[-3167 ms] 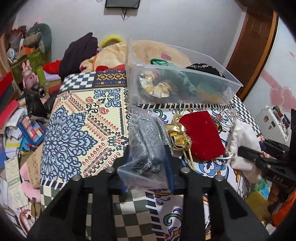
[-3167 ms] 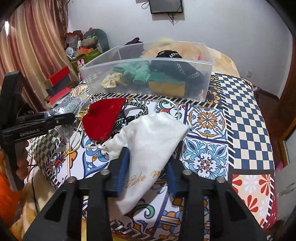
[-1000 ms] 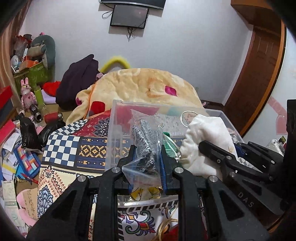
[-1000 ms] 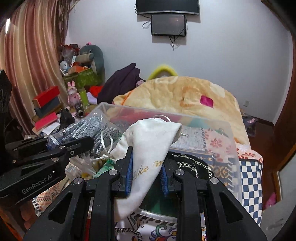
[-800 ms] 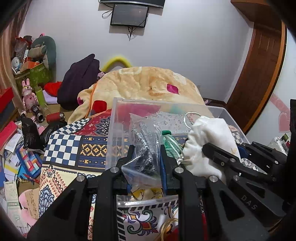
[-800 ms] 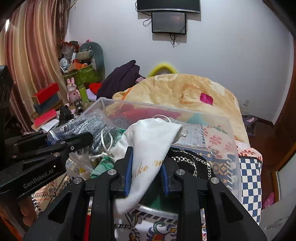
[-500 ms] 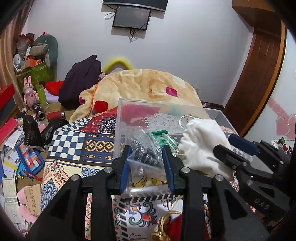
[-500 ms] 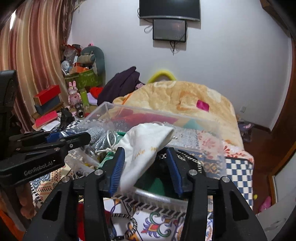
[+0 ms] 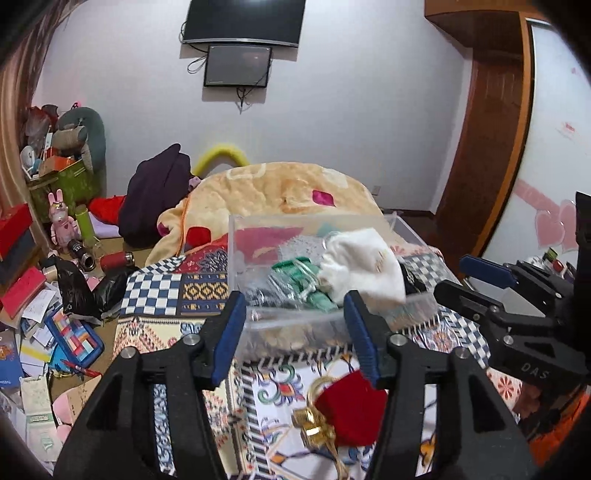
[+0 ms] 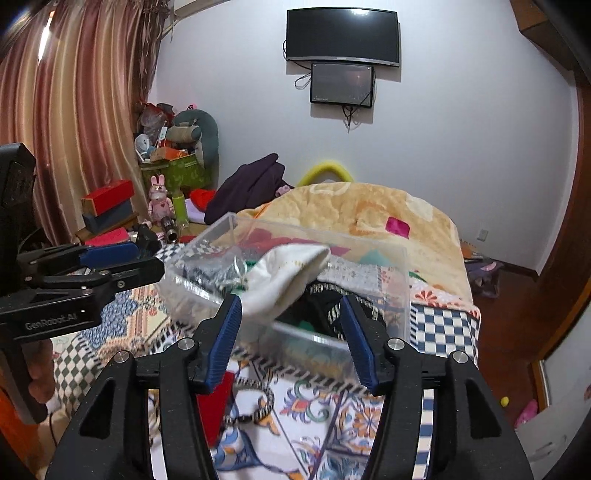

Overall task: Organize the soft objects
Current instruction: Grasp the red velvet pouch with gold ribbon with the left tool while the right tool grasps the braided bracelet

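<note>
Gaping wide and empty, left gripper (image 9: 295, 325) and right gripper (image 10: 290, 326) hover near the clear plastic bin (image 10: 402, 280) — inside lie the white drawstring pouch (image 9: 364, 264) and, left of it, a clear bag (image 9: 266, 290).

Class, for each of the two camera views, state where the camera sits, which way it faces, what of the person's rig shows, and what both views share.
Left wrist: rides the open left hand-held gripper, facing the clear plastic storage bin; the right hand-held gripper shows at right.
Right wrist: rides the open right hand-held gripper, facing the same bin; the left hand-held gripper shows at left.
Shared: bin, white cloth drawstring pouch, wall-mounted black screen.
</note>
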{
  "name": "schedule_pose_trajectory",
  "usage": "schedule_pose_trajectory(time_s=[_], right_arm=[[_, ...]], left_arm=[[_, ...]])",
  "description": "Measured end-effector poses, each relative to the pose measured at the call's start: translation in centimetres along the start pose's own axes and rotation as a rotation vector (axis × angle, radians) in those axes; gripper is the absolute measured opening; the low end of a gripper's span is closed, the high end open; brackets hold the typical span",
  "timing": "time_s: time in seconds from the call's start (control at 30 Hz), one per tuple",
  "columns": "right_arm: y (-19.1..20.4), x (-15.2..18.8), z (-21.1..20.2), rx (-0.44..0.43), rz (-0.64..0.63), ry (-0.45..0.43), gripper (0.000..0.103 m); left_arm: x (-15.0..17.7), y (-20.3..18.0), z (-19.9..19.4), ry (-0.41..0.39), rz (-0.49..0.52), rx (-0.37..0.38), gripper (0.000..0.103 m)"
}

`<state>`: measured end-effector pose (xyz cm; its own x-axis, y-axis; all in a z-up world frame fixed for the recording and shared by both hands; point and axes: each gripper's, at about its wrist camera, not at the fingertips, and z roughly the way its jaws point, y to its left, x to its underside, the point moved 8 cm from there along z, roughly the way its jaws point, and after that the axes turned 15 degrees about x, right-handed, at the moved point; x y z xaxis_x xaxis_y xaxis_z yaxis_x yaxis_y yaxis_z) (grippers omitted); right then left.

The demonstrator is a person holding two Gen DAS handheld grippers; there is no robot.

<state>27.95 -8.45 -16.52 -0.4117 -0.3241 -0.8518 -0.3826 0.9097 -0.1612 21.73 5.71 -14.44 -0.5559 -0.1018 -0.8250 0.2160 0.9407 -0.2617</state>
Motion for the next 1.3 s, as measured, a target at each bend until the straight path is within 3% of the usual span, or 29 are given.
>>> schedule_pose_trajectory(time_s=[0.37, 0.5, 0.83, 0.93, 1.07, 1.13, 1.2, 1.3], right_arm=[[1.4, 7.4, 4.0, -0.019, -0.060, 0.205, 0.052], [2.3, 8.7, 4.7, -0.014, -0.111, 0.235, 0.052], [-0.7, 9.6, 4.2, 0.056, -0.119, 0.251, 0.052], [-2.0, 9.9, 3.7, 0.063, -0.083, 0.262, 0.052], [-2.6, 9.8, 2.4, 0.005, -0.018, 0.267, 0.052], [-1.9, 9.5, 2.1, -0.032, 0.001, 0.268, 0.058], [-1.2, 9.3, 1.9, -0.065, 0.013, 0.265, 0.080], [0.8, 9.0, 1.9, -0.087, -0.021, 0.252, 0.083]], left_arm=[[7.1, -0.1, 2.8, 0.177, -0.014, 0.017, 0.061], [9.2, 0.6, 3.6, 0.230, -0.018, -0.009, 0.061], [10.1, 2.7, 2.5, 0.228, -0.055, -0.048, 0.061], [9.9, 2.9, 2.2, 0.226, -0.080, -0.026, 0.061], [9.0, 2.0, 1.7, 0.200, -0.092, 0.022, 0.061], [8.8, 1.3, 1.7, 0.198, -0.094, 0.052, 0.063], [8.7, 0.7, 1.8, 0.204, -0.081, 0.060, 0.070], [9.3, 0.3, 2.3, 0.229, -0.057, 0.051, 0.081]])
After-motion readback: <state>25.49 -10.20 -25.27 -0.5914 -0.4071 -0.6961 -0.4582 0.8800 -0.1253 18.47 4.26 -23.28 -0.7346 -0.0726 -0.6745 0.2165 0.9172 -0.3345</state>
